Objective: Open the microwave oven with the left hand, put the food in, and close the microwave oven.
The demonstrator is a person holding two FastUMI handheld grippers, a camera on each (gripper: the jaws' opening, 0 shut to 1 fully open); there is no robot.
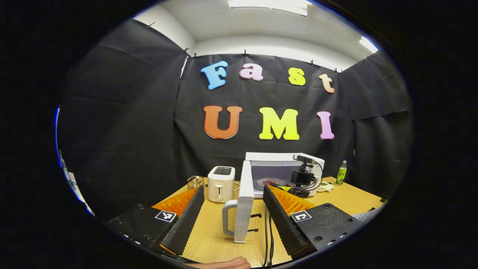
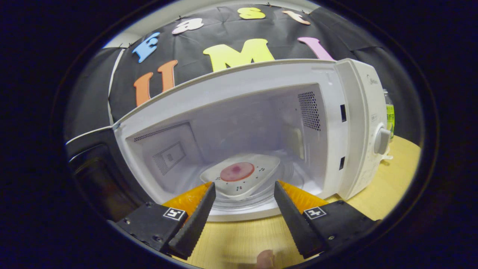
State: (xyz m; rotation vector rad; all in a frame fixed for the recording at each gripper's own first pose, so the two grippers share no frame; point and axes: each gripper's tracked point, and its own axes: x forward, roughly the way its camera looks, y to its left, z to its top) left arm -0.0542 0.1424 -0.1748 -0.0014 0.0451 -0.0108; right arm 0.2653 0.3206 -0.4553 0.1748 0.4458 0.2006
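The white microwave (image 1: 283,158) stands at the back of the wooden table with its door (image 1: 244,198) swung wide towards me, handle (image 1: 227,216) on the near edge. My left gripper (image 1: 233,188) is open, one finger on either side of the door edge, not touching it. In the right gripper view the white plate with a round pink food piece (image 2: 237,172) lies on the glass turntable inside the microwave cavity (image 2: 239,123). My right gripper (image 2: 244,185) is open at the cavity mouth, just in front of the plate. The right gripper (image 1: 302,177) also appears at the oven opening.
A white toaster (image 1: 221,183) and a small wire basket (image 1: 195,182) stand left of the microwave. A green bottle (image 1: 341,172) stands at its right, near the control dial (image 2: 381,140). Black cables (image 1: 268,231) run across the table (image 1: 209,239) beside the door.
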